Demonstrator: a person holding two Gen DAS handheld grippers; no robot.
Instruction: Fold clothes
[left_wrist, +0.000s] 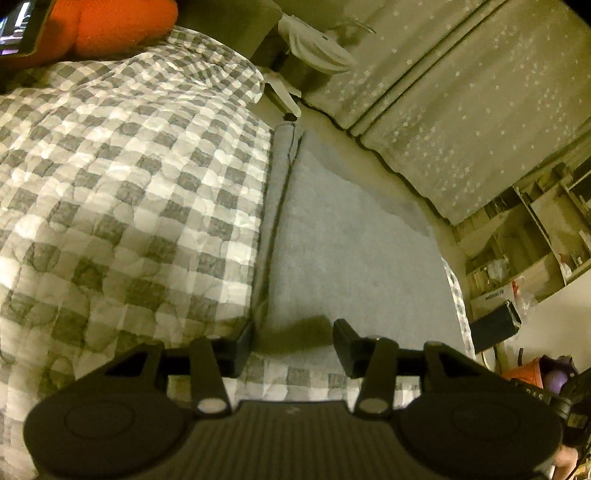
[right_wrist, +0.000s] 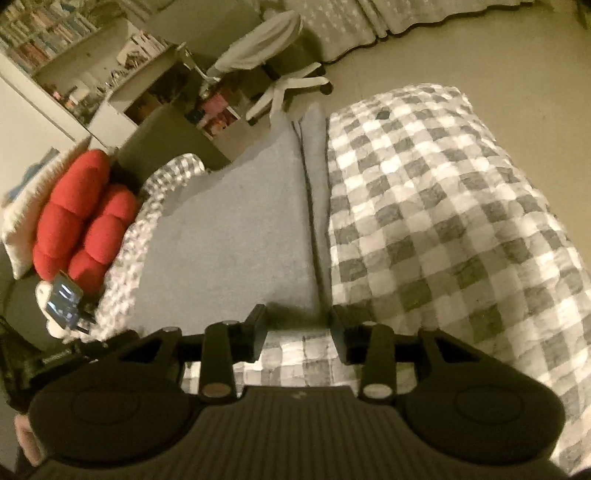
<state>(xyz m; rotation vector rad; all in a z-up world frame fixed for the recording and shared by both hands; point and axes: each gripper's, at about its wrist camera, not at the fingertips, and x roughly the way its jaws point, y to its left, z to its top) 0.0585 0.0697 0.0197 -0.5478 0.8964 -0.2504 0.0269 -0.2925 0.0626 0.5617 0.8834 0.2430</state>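
A grey garment (left_wrist: 354, 229) lies spread flat on the bed (left_wrist: 110, 192), over a grey-and-white checked quilt, with one long side already lying doubled over itself as a narrow strip (left_wrist: 275, 206) along a straight seam line. In the right wrist view the same cloth (right_wrist: 229, 236) runs away from the camera, its narrow strip (right_wrist: 318, 199) just beside the quilt's checked bulge.

Both grippers sit at the near hem. The left gripper (left_wrist: 293, 345) has its jaws standing apart with nothing between them; the right gripper (right_wrist: 299, 334) is likewise parted and empty, poised over the near end of the seam line. Whether the cloth is partway through folding or laid out for a further fold, the pictures do not settle.

To fold well from here, I judge each gripper should pinch only the grey cloth — not the quilt beneath, which is soft and puckered and could easily be caught up with it. Taking the hem at two well-separated points would keep the edge straight as it is carried.

Around the bed: a red cushion (right_wrist: 81, 218) and a phone (right_wrist: 64, 297) near the cloth's left side, a white swivel chair (right_wrist: 273, 62), shelves (left_wrist: 535, 236) and star-patterned curtains (left_wrist: 461, 99). The phone lies near the cloth's edge — a sweeping fold could nudge it.
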